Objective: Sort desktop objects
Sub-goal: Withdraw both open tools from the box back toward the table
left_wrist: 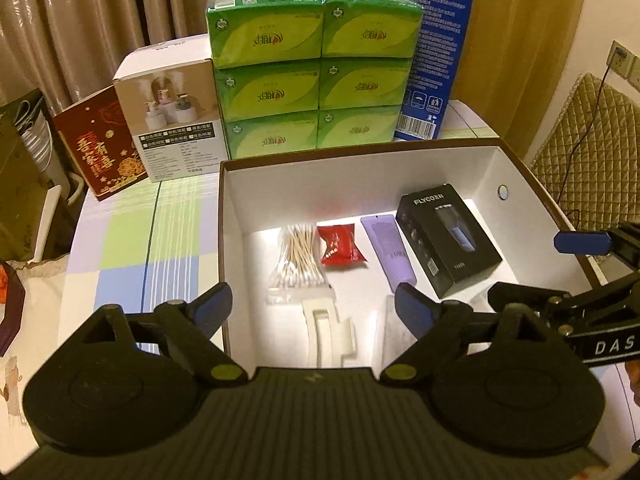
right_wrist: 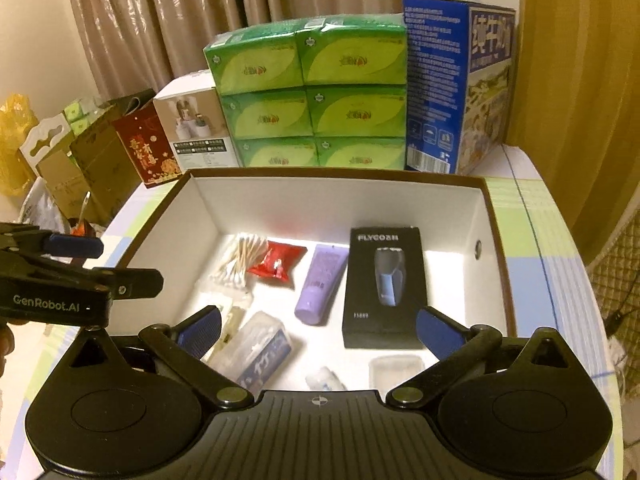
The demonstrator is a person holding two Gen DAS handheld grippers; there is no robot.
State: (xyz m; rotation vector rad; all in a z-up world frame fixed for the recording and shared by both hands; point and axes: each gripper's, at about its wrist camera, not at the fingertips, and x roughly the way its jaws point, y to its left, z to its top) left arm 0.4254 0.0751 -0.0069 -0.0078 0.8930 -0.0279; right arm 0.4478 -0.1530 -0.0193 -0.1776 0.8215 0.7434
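A brown-rimmed white box [left_wrist: 360, 172] [right_wrist: 320, 196] sits on the table. In it lie a bag of cotton swabs [left_wrist: 298, 256] [right_wrist: 240, 262], a red packet [left_wrist: 339, 245] [right_wrist: 278, 261], a purple tube [left_wrist: 390, 248] [right_wrist: 322, 284], a black shaver box [left_wrist: 448, 236] [right_wrist: 384, 284], a white clip [left_wrist: 328, 332], a clear pack with blue print [right_wrist: 258, 346] and a clear case [right_wrist: 396, 368]. My left gripper [left_wrist: 314, 308] is open and empty above the box's near side. My right gripper [right_wrist: 318, 330] is open and empty above the box.
Behind the box stand stacked green tissue packs [left_wrist: 314, 68] [right_wrist: 310, 96], a blue carton [left_wrist: 436, 60] [right_wrist: 452, 84], a white product box [left_wrist: 172, 120] [right_wrist: 192, 128] and a red box [left_wrist: 100, 144] [right_wrist: 144, 148]. A checked cloth [left_wrist: 140, 248] covers the table.
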